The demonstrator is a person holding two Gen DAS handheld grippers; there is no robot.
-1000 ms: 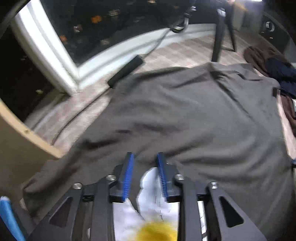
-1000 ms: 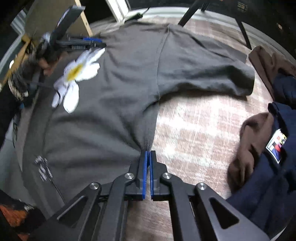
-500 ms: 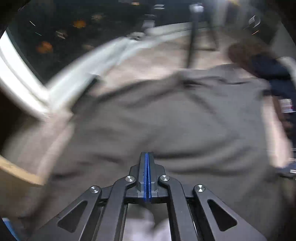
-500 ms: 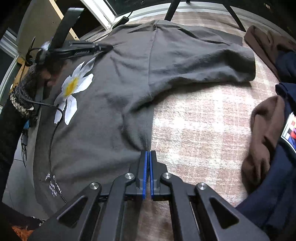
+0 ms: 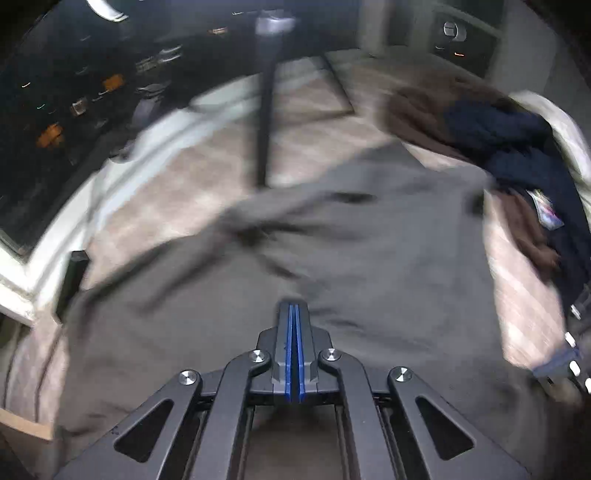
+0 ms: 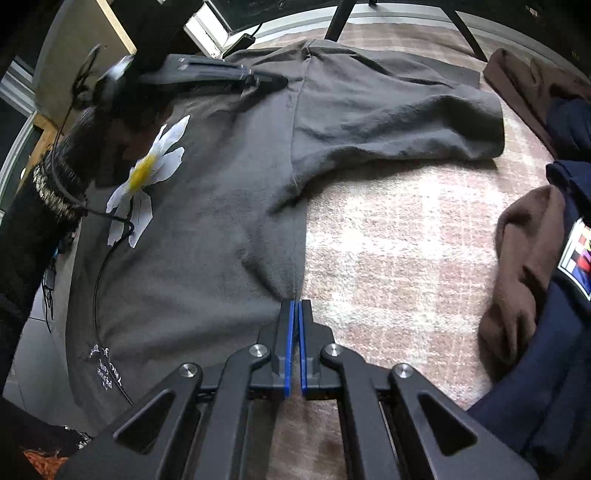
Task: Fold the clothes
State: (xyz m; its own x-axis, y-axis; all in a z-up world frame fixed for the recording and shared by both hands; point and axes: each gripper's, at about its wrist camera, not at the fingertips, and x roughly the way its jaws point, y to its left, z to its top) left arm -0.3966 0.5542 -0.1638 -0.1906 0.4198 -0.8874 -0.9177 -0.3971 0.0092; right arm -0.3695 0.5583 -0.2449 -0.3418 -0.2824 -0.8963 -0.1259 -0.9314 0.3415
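Observation:
A grey t-shirt (image 6: 229, 206) with a white daisy print (image 6: 147, 173) lies spread on a checked rug (image 6: 399, 236); it also shows, blurred, in the left wrist view (image 5: 369, 266). My right gripper (image 6: 295, 306) is shut on the shirt's side edge below the sleeve. My left gripper (image 5: 293, 310) is shut on the shirt's fabric near the collar end; it also shows in the right wrist view (image 6: 275, 79). One sleeve (image 6: 399, 122) lies flat to the right.
A pile of brown (image 6: 524, 266) and navy (image 6: 561, 350) clothes lies at the right; it also shows in the left wrist view (image 5: 509, 140). Black stand legs (image 5: 264, 122) rise beyond the shirt. A window frame (image 5: 44, 236) and a wooden board (image 6: 110, 26) are at the left.
My left gripper closed from open onto the shirt's fabric and swung right with it. My right gripper stayed shut on the shirt's side edge and lifted slightly.

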